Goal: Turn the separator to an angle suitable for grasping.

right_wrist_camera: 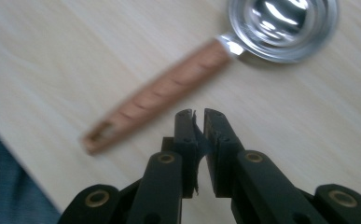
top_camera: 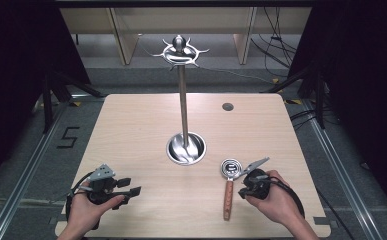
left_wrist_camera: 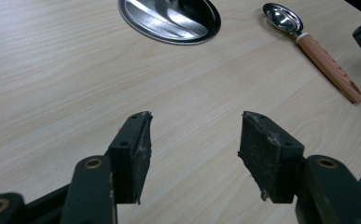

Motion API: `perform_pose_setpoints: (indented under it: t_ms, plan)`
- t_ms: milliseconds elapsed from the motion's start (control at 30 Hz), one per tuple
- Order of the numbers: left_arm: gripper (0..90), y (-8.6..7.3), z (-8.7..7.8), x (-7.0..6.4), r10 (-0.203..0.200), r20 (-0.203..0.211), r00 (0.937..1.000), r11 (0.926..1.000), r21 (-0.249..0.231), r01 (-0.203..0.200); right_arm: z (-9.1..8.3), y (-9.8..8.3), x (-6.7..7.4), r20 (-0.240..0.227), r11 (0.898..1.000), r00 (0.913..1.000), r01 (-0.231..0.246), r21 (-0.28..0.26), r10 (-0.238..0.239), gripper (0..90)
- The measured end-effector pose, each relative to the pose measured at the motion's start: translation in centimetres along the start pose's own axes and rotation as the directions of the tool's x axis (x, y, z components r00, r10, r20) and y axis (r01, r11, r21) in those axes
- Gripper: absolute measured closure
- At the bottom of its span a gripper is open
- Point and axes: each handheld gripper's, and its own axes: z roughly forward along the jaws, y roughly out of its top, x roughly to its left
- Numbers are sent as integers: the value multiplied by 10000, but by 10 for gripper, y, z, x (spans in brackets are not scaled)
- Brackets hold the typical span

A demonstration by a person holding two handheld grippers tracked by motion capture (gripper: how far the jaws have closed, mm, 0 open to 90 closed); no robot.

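My right gripper has its jaws all but closed with nothing between them, hovering just beside the wooden handle of the measuring spoon; my left gripper stands wide open and empty over bare table; the spoon lies flat near the stand, bowl toward its round base.
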Motion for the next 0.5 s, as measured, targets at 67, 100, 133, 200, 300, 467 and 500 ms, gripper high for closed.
perform_pose_setpoints:
  t_ms: [67, 100, 133, 200, 300, 467, 500]
  plan:
    - [427, 0, 0, 1, 57, -13, 10000, 10000, 55, -57, 2, 4, 12, -476, 9999, 9989, -59, -130, 53, 854]
    - [427, 0, 0, 1, 34, -33, 10000, 10000, 47, -34, 3, 7, 20, -560, 10000, 9984, -91, -4, 91, 857]
    - [427, 0, 0, 1, 15, -37, 10000, 10000, 31, -14, 7, 9, 25, -819, 9994, 9961, 331, -58, -335, 860]
    - [427, -1, -1, 1, 24, -7, 10000, 10000, 15, -24, 13, 13, 36, -987, 9969, 9922, 777, 138, -760, 867]
    - [427, -1, -1, 1, 37, 6, 10000, 10000, 14, -37, 18, 18, 44, -1056, 9956, 9910, 869, 351, -828, 890]
    - [427, -1, 0, 0, -12, -48, 10000, 10000, 35, 12, 28, 21, 55, -1419, 9932, 9859, 982, 631, -885, 900]
    - [427, -1, 0, 0, -38, 16, 10000, 10000, 38, 38, 31, 21, 57, -1502, 9919, 9841, 1060, 696, -946, 900]
